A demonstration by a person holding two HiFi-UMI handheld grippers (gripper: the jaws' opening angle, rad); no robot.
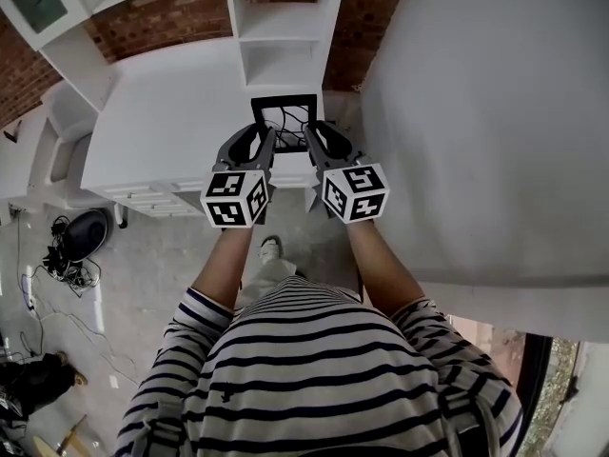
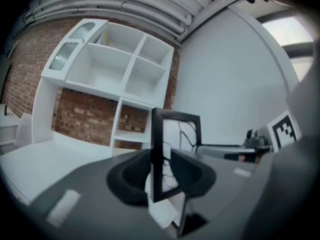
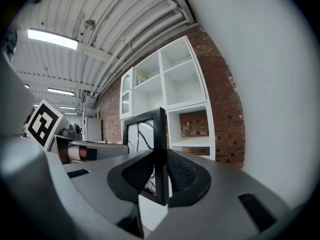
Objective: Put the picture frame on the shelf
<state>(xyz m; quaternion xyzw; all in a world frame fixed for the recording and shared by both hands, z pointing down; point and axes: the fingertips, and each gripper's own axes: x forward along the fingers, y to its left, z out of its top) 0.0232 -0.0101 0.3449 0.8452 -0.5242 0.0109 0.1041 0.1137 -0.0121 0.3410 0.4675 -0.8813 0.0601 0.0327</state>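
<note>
A black picture frame (image 1: 284, 114) with a white, black-veined picture hangs upright between both grippers, above the front of the white counter (image 1: 171, 112). My left gripper (image 1: 267, 143) is shut on the picture frame's (image 2: 172, 149) left side. Clamped on the right side of the picture frame (image 3: 150, 149) is my right gripper (image 1: 309, 143). The white shelf unit (image 1: 284, 36) stands straight ahead against the brick wall, with empty compartments (image 2: 122, 74) stacked above a low open shelf (image 3: 192, 144).
A large white wall panel (image 1: 495, 131) rises close on the right. A white cabinet (image 1: 38, 8) and stacked white pieces (image 1: 57, 150) stand at the left. Cables and a dark round object (image 1: 84, 231) lie on the floor at the lower left.
</note>
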